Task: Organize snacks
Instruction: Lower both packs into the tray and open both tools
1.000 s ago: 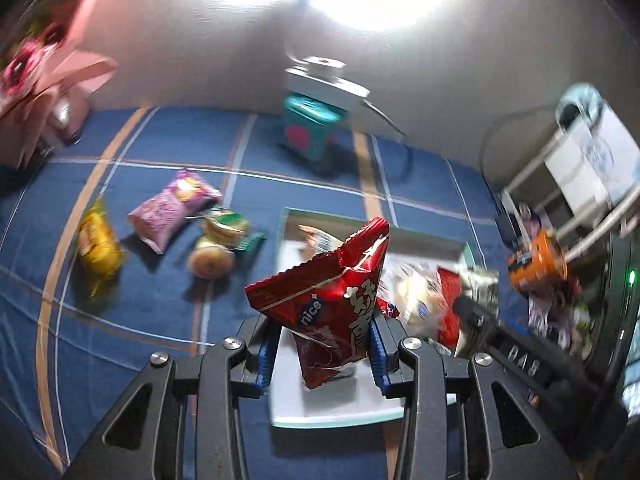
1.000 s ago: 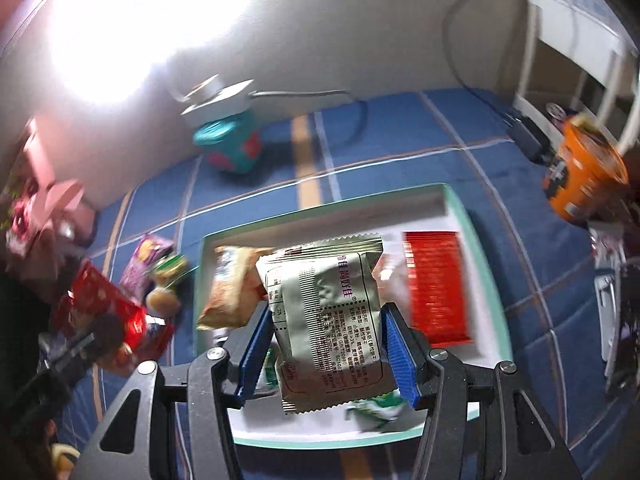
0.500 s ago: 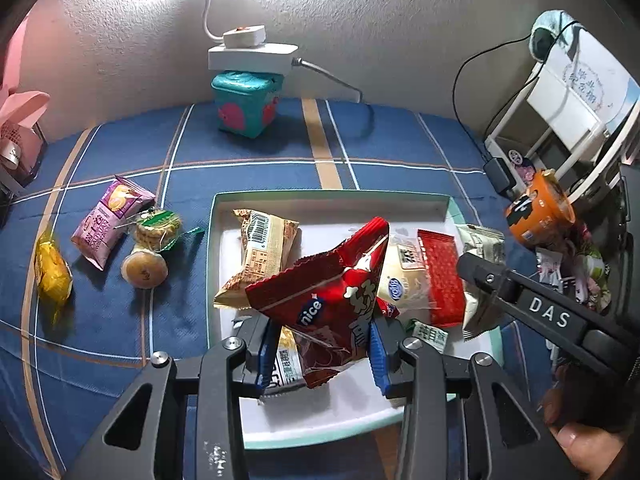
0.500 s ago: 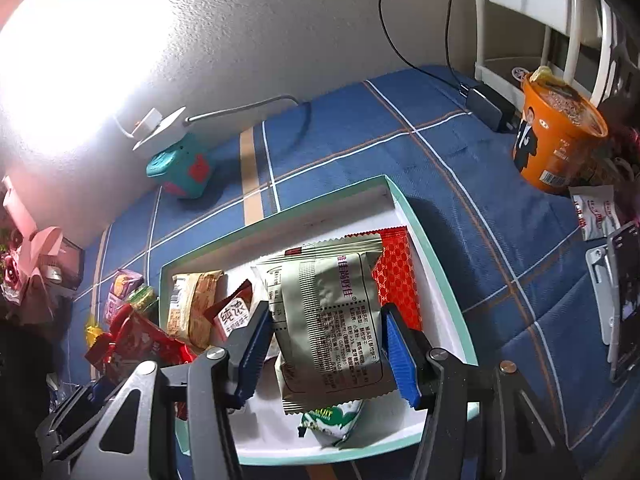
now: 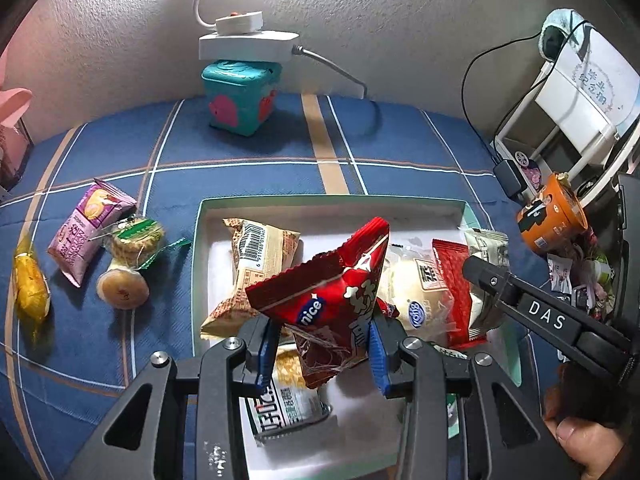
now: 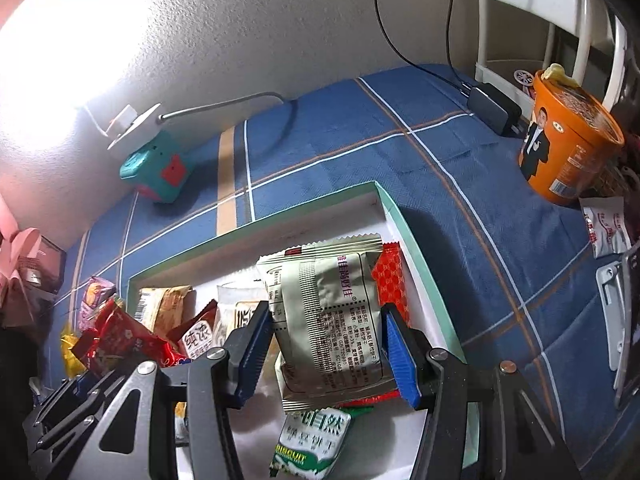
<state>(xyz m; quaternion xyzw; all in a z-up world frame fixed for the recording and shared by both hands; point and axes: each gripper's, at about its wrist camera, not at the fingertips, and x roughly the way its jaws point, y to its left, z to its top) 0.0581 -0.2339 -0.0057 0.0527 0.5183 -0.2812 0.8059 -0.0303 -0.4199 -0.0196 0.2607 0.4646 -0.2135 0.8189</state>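
A mint-rimmed white tray lies on the blue plaid cloth; it also shows in the right wrist view. My left gripper is shut on a red snack packet and holds it above the tray's front. My right gripper is shut on a silver snack packet above the tray's right side. Several packets lie in the tray: a tan one, a clear bun bag, a flat red one, a green-white one.
Left of the tray lie a purple packet, two round cookies and a yellow packet. A teal box with a power strip stands at the wall. An orange noodle cup and a charger stand right.
Both grippers have moved forward over the tray with their packets still held. The left view swung right, from the loose snacks to the tray.
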